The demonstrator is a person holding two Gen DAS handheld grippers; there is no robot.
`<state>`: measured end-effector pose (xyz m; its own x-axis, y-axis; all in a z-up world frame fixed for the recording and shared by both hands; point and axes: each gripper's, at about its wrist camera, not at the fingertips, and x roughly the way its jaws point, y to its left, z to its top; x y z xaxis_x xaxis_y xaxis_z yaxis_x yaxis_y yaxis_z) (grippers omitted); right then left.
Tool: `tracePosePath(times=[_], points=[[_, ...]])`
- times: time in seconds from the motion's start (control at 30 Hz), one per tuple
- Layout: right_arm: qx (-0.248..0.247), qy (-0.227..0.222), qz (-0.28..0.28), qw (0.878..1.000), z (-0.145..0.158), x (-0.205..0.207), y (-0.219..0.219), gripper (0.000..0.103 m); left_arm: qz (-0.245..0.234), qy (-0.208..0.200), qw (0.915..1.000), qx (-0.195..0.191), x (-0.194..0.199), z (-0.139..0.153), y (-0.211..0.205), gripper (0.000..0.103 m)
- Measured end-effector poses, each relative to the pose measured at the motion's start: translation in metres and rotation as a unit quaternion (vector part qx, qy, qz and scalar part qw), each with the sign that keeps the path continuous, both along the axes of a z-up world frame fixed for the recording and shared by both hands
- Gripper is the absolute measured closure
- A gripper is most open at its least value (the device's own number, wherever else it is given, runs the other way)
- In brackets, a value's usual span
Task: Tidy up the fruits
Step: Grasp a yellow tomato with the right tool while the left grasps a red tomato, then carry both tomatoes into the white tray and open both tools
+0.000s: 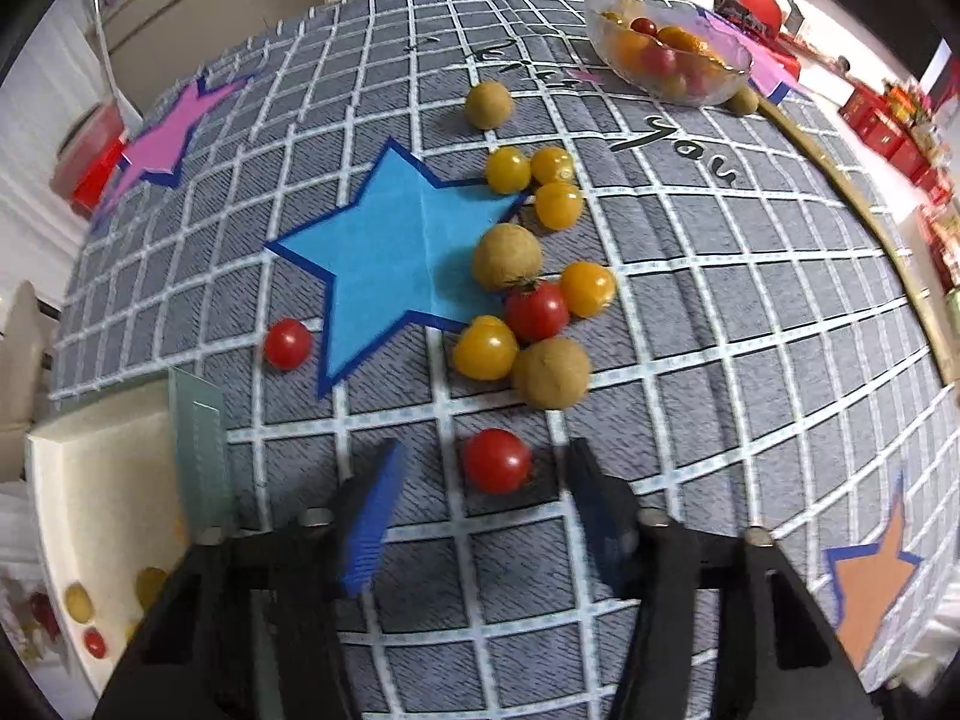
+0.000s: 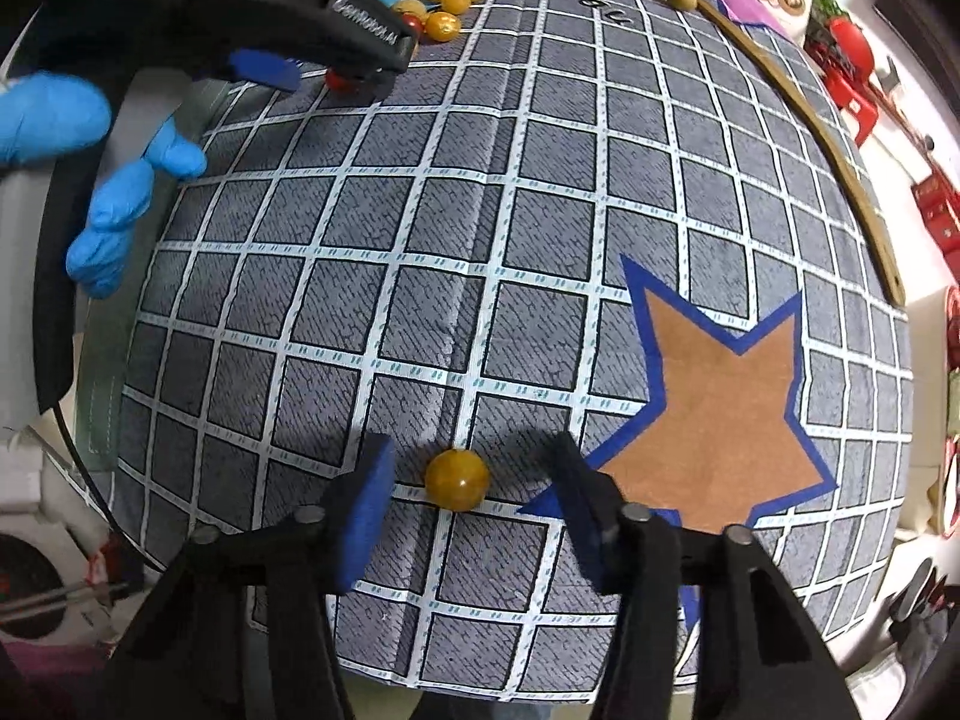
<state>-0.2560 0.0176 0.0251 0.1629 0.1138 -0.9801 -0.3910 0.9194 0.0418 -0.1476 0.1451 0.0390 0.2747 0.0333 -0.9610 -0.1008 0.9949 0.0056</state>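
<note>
In the left wrist view my left gripper (image 1: 480,456) is open, its jaws either side of a red cherry tomato (image 1: 497,459) on the checked cloth. Beyond it lies a cluster of yellow tomatoes (image 1: 485,348), a red tomato (image 1: 536,310) and brownish-green round fruits (image 1: 553,373). A lone red tomato (image 1: 287,344) lies left. A glass bowl (image 1: 669,51) of fruit stands far right. In the right wrist view my right gripper (image 2: 474,462) is open around a yellow tomato (image 2: 457,478) resting on the cloth. The left gripper (image 2: 336,69) shows there at top left.
A white tray (image 1: 102,480) with a few small fruits sits at the table's left edge. Paper stars lie on the cloth: blue (image 1: 390,246), pink (image 1: 162,138), orange (image 2: 720,408). A wooden stick (image 2: 840,162) runs along the right edge. Red boxes stand beyond.
</note>
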Motion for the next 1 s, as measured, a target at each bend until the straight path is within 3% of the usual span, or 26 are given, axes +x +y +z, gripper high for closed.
tracePosePath(times=[0.03,0.1,0.13,0.3,0.67,1.0], points=[[-0.002,-0.002,0.002,1.000,-0.001,-0.006,0.005,0.062,-0.002,0.000,1.0000,-0.004,0.000,0.001,-0.001,0.059],[-0.003,-0.001,0.009,1.000,0.000,-0.012,0.012,0.076,-0.011,-0.001,0.9999,-0.004,-0.001,0.002,-0.006,0.080],[0.000,0.002,0.010,1.000,0.001,-0.015,0.015,0.081,-0.015,0.001,0.9999,-0.007,-0.001,0.003,-0.008,0.080],[0.049,0.027,-0.010,0.998,0.005,-0.012,0.014,0.081,-0.012,0.005,0.9999,-0.011,-0.006,0.006,-0.010,0.080],[0.080,0.035,-0.040,0.995,0.022,0.013,0.007,0.081,0.004,-0.004,0.9999,-0.013,-0.025,0.027,0.010,0.080],[0.100,0.029,-0.048,0.993,0.042,0.045,-0.004,0.081,0.047,-0.019,0.9985,-0.021,-0.063,0.053,0.053,0.080]])
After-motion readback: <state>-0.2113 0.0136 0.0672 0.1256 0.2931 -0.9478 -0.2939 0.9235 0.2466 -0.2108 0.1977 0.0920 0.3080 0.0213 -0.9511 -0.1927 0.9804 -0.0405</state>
